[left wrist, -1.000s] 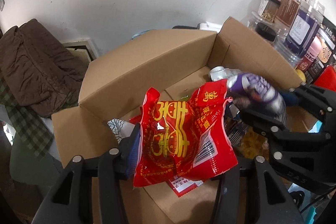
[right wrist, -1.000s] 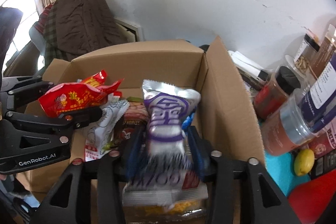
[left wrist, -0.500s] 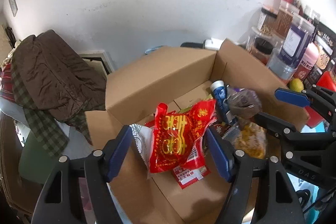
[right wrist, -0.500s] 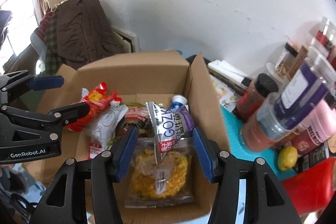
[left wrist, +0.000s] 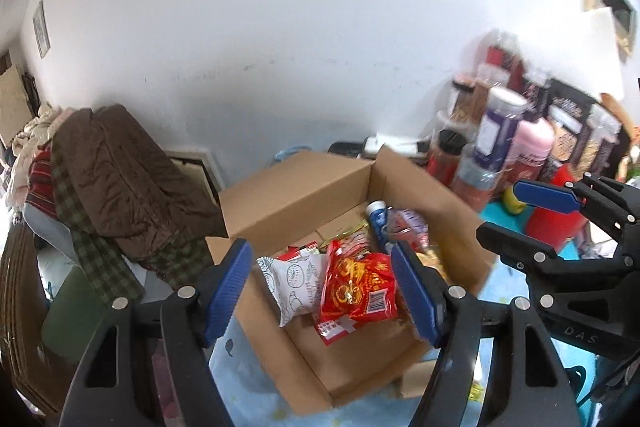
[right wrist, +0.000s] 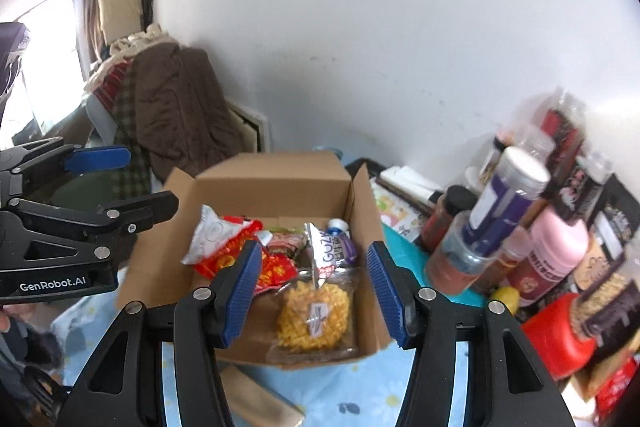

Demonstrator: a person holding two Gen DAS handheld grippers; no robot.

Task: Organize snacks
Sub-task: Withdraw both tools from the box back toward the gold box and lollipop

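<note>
Left gripper (left wrist: pixel 320 287), black with blue ribbed pads: jaws spread wide, nothing between them, lower centre of the left wrist view. Right gripper (right wrist: pixel 312 291), same build: jaws also wide apart and empty, lower centre of its own view.

Open brown cardboard box (left wrist: pixel 296 187) sits mid-frame on a light blue flowered tablecloth (right wrist: pixel 360 395), flaps up. All snacks lie inside it:
- red foil packet with gold print and a barcode (left wrist: pixel 356 287), centre of box, resting on other packets.
- white pouch with line drawings (left wrist: pixel 296 283), touching the red packet's left edge.
- purple and silver "GOZK" packet (right wrist: pixel 334 251), toward the box's right wall, tilted upright.
- clear bag of yellow puffed pieces (right wrist: pixel 314 311), front right corner, flat.
- blue and white tube-shaped item (left wrist: pixel 377 215), far right of box; label unreadable.

Right of frame: cluster of jars and bottles (right wrist: pixel 516 227), blurred. Left of frame: brown quilted coat over a chair (left wrist: pixel 116 179).
</note>
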